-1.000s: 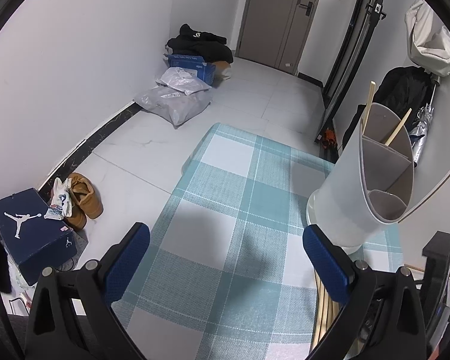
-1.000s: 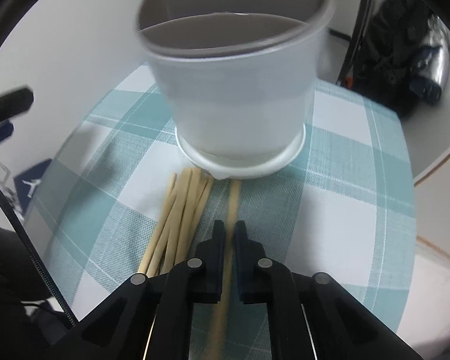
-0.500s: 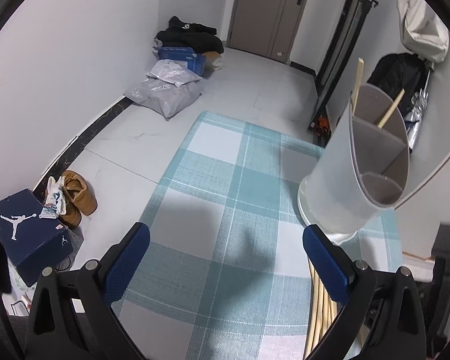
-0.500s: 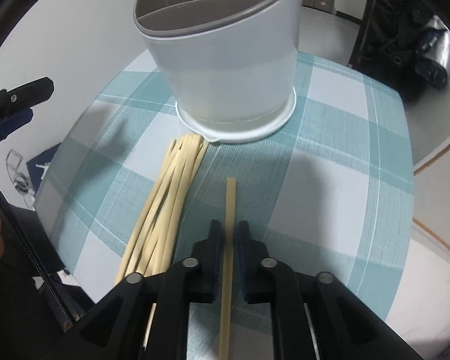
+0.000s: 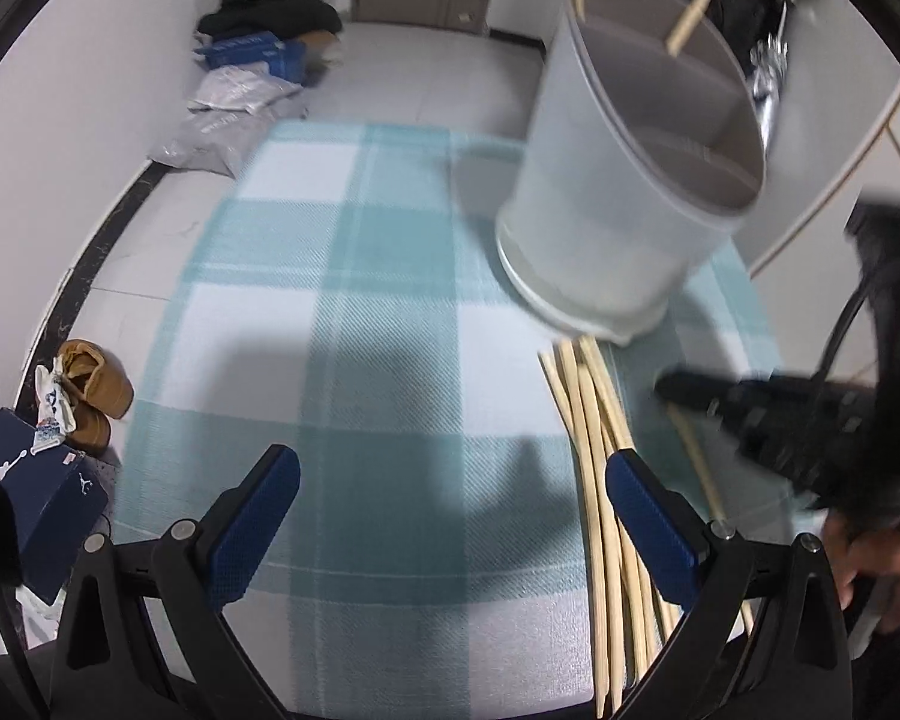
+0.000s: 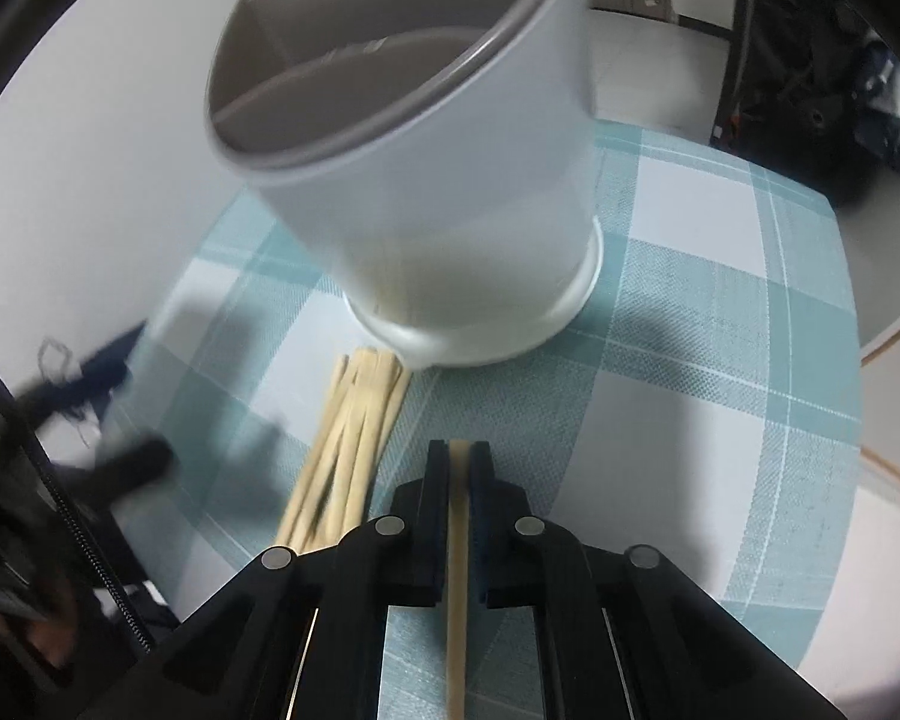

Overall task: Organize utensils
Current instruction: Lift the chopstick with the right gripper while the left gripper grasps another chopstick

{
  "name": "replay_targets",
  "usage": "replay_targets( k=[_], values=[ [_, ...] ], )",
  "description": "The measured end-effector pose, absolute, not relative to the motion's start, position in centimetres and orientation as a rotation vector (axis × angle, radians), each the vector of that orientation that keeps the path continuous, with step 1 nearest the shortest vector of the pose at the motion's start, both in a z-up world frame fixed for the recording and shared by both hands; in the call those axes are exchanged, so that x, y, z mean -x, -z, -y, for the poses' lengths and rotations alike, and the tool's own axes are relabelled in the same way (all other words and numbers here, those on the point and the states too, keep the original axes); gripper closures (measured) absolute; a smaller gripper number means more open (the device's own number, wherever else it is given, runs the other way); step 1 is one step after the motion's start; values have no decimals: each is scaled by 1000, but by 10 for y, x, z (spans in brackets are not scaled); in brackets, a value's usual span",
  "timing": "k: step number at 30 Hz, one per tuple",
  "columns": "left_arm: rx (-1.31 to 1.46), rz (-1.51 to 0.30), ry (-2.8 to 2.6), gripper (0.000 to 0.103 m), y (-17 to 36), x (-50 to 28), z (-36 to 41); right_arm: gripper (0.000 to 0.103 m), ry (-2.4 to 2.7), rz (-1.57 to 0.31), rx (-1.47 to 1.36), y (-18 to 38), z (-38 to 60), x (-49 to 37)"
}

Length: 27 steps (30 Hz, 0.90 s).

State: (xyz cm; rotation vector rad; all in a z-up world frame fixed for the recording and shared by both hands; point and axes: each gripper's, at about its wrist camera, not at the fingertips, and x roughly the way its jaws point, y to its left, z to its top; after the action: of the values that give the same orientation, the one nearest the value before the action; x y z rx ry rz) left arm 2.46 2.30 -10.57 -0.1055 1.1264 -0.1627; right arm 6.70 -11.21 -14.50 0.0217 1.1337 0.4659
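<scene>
A white utensil holder [image 5: 600, 210] with grey dividers stands on the checked cloth [image 5: 360, 300], and two chopsticks [image 5: 687, 24] lean in its far compartment. A bundle of several pale chopsticks [image 5: 594, 480] lies in front of its base. My left gripper [image 5: 450, 462] hangs open over the cloth, its right pad [image 5: 648, 522] above the bundle. My right gripper [image 6: 459, 450] is closing its jaws on a single chopstick [image 6: 457, 540], whose tip ends level with the pads. The holder [image 6: 450, 210] is just ahead and the bundle [image 6: 354, 432] is to the left. The left wrist view shows the right gripper [image 5: 669, 387], blurred.
The cloth covers a small table whose far edge drops to a tiled floor. Down there are a dark blue shoe box [image 5: 36, 498], brown shoes [image 5: 90, 390], grey bags [image 5: 228, 114] and dark clothes. A person's hand [image 5: 870, 564] shows at the right.
My left gripper has dipped and swung right, nearer the holder and over the bundle. The single chopstick, which reached past my right fingertips, now ends level with them. The right gripper now shows in the left view.
</scene>
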Motion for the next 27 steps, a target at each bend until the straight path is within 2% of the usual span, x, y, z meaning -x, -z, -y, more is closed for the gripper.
replay_targets(
  k=[12,21,27],
  values=[
    [10,-1207,140,3,127,-27,-4,97,-488,-1040,-500,128,199,-74],
    [-47,-1206,97,3,129,-27,-1,97,-475,-974,-588,115,225,-70],
    [-47,-1191,85,12,127,-26,-3,97,-475,-962,-555,108,225,-57]
  ],
)
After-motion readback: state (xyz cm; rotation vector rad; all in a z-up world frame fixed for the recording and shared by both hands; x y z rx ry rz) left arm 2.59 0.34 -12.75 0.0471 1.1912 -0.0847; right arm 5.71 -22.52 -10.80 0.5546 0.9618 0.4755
